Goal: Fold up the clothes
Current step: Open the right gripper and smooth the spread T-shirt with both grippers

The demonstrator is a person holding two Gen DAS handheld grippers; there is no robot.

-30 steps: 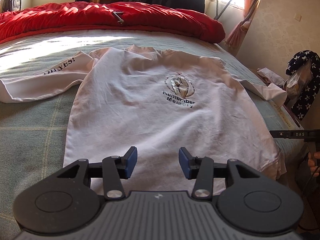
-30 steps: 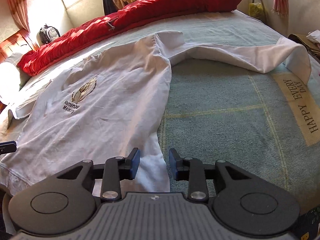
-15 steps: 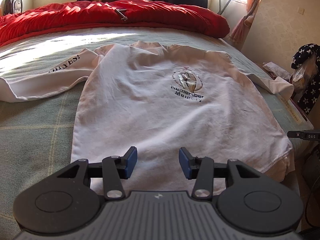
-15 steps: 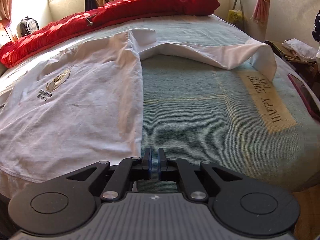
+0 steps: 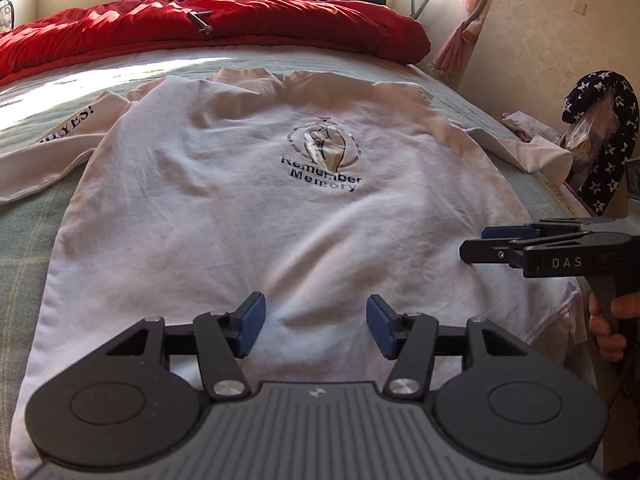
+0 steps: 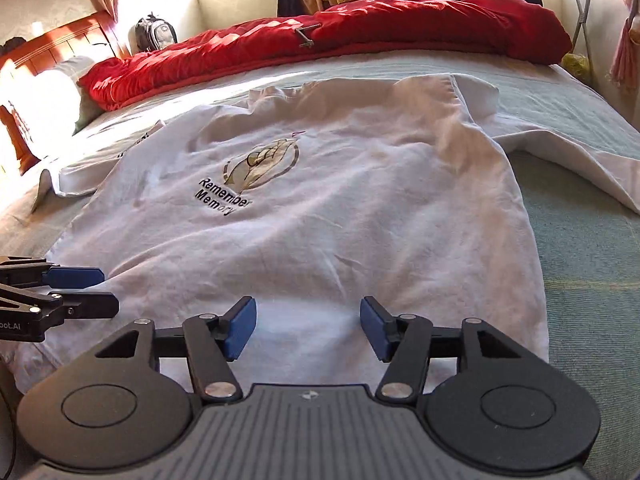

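While both jaws are opening with nothing between, left gripper (image 5: 316, 326), right gripper (image 6: 308, 329), shirt (image 5: 280, 216) hem hidden.

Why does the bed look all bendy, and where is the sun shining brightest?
Left wrist view: the fisheye lens bends the bed at its edges, and a sunny stripe glares on it beyond the white shirt. Right wrist view: the same bending, and the pillow is washed out by sun.

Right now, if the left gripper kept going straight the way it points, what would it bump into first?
Most likely the white T-shirt spread on the bed. The left gripper tilts down at its lower front; its jaws are opening with nothing between them. Depth is hard to judge.
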